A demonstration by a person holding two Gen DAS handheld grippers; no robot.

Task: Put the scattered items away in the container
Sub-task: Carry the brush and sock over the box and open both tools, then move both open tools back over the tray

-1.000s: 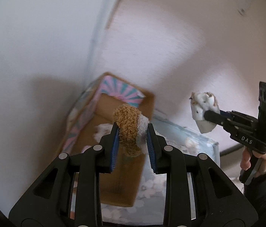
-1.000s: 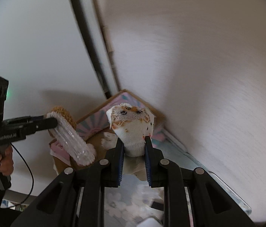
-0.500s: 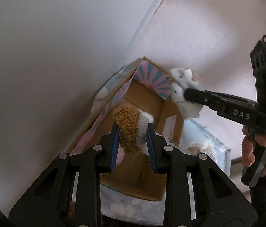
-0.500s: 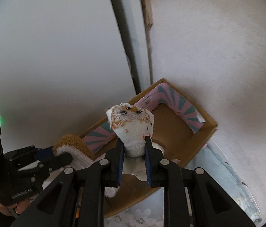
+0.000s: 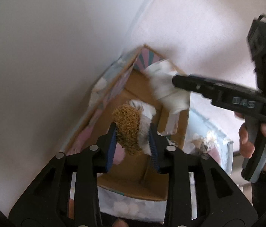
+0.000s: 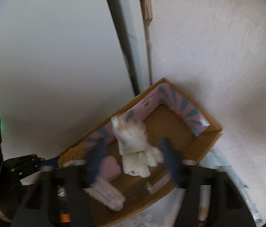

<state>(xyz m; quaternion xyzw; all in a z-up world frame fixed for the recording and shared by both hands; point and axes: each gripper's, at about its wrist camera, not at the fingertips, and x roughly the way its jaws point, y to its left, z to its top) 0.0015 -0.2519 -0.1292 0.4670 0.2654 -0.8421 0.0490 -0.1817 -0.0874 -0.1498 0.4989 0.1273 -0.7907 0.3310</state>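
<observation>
A cardboard box point(image 5: 186, 113) with a pink and teal striped lining sits in the corner of two walls. My left gripper point(image 5: 133, 130) is shut on a fuzzy brown and white sock point(image 5: 127, 126) above the box. In the right wrist view that left gripper point(image 6: 44, 162) comes in from the left with the brown sock point(image 6: 72, 153) over the box rim. My right gripper point(image 6: 134, 158) stands open, its blue pads blurred and wide apart. The white sock with orange marks point(image 6: 134, 151) hangs loose between them over the box point(image 6: 204, 141). From the left wrist view, the right gripper point(image 5: 174, 79) is at the box's far side beside the white sock point(image 5: 167, 87).
Inside the box lie a pink sock point(image 6: 110, 166), a pale ribbed sock point(image 6: 106, 194) and a white sock point(image 5: 140, 106). The box rests on floral bedding point(image 5: 125, 208); a pale blue edge point(image 5: 229, 151) runs to the right. A dark pole point(image 6: 119, 43) stands behind. A hand point(image 5: 246, 141) holds the right gripper.
My right gripper has opened and the white sock has slipped out of its grip, dropping toward the box. Both grippers have moved in over the box; the left still holds its sock.
</observation>
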